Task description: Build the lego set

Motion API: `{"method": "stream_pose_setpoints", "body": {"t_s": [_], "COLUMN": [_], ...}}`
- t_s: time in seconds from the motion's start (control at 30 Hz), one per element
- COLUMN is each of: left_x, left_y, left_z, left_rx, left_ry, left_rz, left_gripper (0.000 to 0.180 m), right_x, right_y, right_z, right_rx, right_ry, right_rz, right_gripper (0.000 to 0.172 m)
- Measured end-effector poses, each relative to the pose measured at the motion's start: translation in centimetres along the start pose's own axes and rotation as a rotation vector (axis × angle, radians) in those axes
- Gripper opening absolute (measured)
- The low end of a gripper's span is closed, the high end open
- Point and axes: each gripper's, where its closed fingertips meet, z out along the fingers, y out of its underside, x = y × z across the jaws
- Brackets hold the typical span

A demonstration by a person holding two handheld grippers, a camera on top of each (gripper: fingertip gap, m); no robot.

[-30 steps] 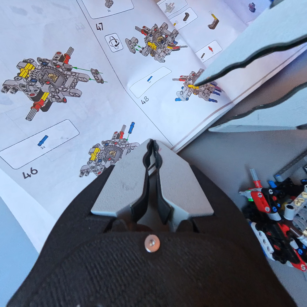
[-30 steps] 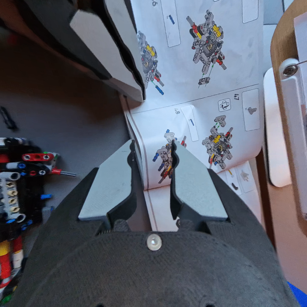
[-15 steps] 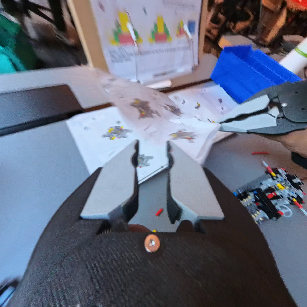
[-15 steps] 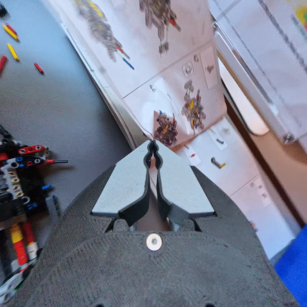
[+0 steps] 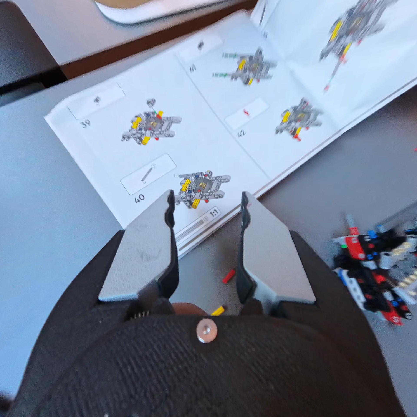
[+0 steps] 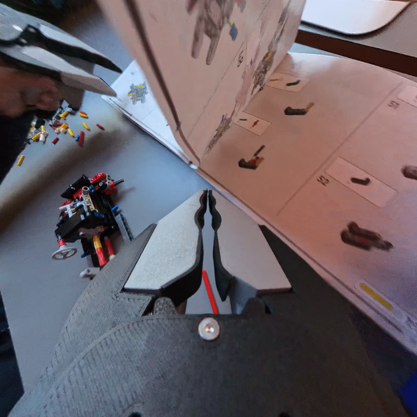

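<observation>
Left gripper [image 5: 206, 198] has its flat grey fingers with wavy black pads spread wide, nothing between them, hovering over the near corner of the glossy white instruction booklet [image 5: 198, 126] lying open on the smooth grey table [image 5: 33, 203]. The booklet's long axis runs diagonally, near-left to far-right. A tiny red pin [image 5: 228, 275] and a yellow pin [image 5: 217, 310] lie on the table under the jaws. Right gripper [image 6: 207, 191] has its pads closed tip to tip, apparently on nothing, just beside the booklet's lifted, curling page [image 6: 203, 79]. A chunky black-and-red brick model [image 6: 88, 214] sits to its left, with loose pins [image 6: 61, 128] scattered beyond and a thin red axle [image 6: 209, 293] beneath.
</observation>
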Motion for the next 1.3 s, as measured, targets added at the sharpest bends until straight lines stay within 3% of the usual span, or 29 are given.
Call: {"method": "stream_pose_setpoints", "body": {"t_s": [0.17, 0.23, 0.3, 0.4, 0.5, 0.67, 0.9, 1.1, 1.3], "left_x": [-2.2, -3.0, -2.8, -2.0, -0.9, -0.4, -0.5, -2.2, -2.5], "left_y": [2.4, 2.8, 3.3, 3.5, 3.9, 4.1, 3.5, 3.3, 3.3], "left_z": [1.1, 1.0, 1.0, 1.3, 1.9, 2.3, 2.2, 1.7, 1.4], "left_rx": [-0.163, -0.208, -0.252, -0.276, -0.296, -0.342, -0.311, -0.275, -0.256], "left_ry": [-0.148, -0.185, -0.154, -0.147, -0.127, -0.116, -0.082, -0.15, -0.147], "left_rz": [0.164, 0.136, 0.05, 0.087, 0.113, 0.13, 0.074, 0.085, 0.084], "left_gripper": [0.073, 0.087, 0.085, 0.101, 0.127, 0.144, 0.142, 0.108, 0.097], "right_x": [2.3, 3.2, 3.7, 4.2, 4.8, 5.1, 6.1, 6.4, 6.2], "right_y": [0.1, 0.0, 0.0, -0.1, -0.4, -0.7, -1.9, -2.4, -0.8], "right_z": [-6.0, -8.1, -9.9, -12.1, -13.8, -14.0, -12.9, -12.6, -13.4], "right_rx": [0.105, 0.149, 0.186, 0.243, 0.272, 0.227, 0.163, 0.164, 0.216], "right_ry": [0.084, 0.119, 0.141, 0.173, 0.224, 0.233, 0.282, 0.333, 0.302], "right_rz": [0.035, 0.045, 0.057, 0.054, 0.021, -0.036, -0.11, -0.158, -0.134], "right_gripper": [0.017, 0.022, 0.026, 0.029, 0.03, 0.032, 0.033, 0.034, 0.032]}}
